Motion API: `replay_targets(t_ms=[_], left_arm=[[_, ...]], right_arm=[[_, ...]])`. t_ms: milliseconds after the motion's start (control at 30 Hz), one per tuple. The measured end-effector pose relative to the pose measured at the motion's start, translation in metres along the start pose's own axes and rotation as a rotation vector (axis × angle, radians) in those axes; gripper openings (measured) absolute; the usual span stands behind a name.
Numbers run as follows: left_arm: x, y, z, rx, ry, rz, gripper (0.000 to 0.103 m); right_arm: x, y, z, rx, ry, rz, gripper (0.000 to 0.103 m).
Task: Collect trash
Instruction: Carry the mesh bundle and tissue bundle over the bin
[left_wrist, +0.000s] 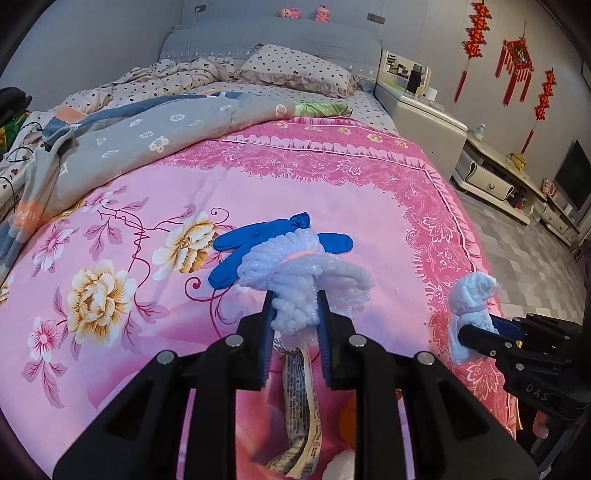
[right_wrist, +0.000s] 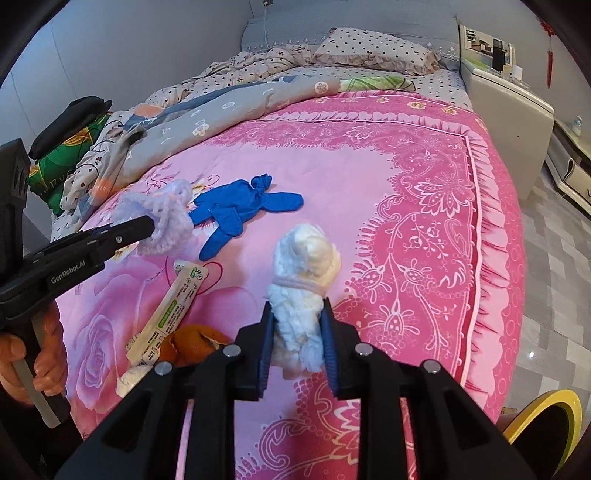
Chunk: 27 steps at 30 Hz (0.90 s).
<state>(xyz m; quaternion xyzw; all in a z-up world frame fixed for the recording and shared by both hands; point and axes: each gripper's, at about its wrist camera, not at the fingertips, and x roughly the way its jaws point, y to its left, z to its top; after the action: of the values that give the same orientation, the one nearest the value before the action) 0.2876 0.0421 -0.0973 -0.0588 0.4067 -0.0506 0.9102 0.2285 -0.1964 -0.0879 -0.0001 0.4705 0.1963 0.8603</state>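
Note:
My left gripper (left_wrist: 295, 306) is shut on a wad of bubble wrap (left_wrist: 295, 273) tied with a pink band, held just above the pink bedspread (left_wrist: 332, 192); it also shows in the right wrist view (right_wrist: 162, 225). My right gripper (right_wrist: 297, 325) is shut on a white tissue bundle (right_wrist: 303, 280) tied with a band, seen too in the left wrist view (left_wrist: 471, 310). A blue glove (right_wrist: 240, 210) lies on the bed beyond the bubble wrap. A cream wrapper (right_wrist: 166, 314), an orange peel (right_wrist: 192, 341) and a small white wad (right_wrist: 131, 378) lie near the front edge.
A rumpled grey quilt (left_wrist: 147, 136) and spotted pillows (left_wrist: 295, 70) fill the far half of the bed. A yellow-rimmed bin (right_wrist: 546, 417) stands on the floor at the right. A white bedside cabinet (left_wrist: 424, 118) and TV stand (left_wrist: 491, 177) line the right wall.

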Motion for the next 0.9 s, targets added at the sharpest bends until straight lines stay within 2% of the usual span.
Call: replay_targets(t_ms=[533,900], left_arm=[[-0.075,-0.02,-0.011,0.013,-0.09,-0.006,0.02],[-0.11,-0.055,-0.017,0.041,-0.132,-0.06,0.02]], right_arm=[[-0.074,-0.015,-0.022,0.048,-0.102,-0.024,0.022],[-0.124,-0.034,-0.039,0.084,-0.174,-0.061,0.023]])
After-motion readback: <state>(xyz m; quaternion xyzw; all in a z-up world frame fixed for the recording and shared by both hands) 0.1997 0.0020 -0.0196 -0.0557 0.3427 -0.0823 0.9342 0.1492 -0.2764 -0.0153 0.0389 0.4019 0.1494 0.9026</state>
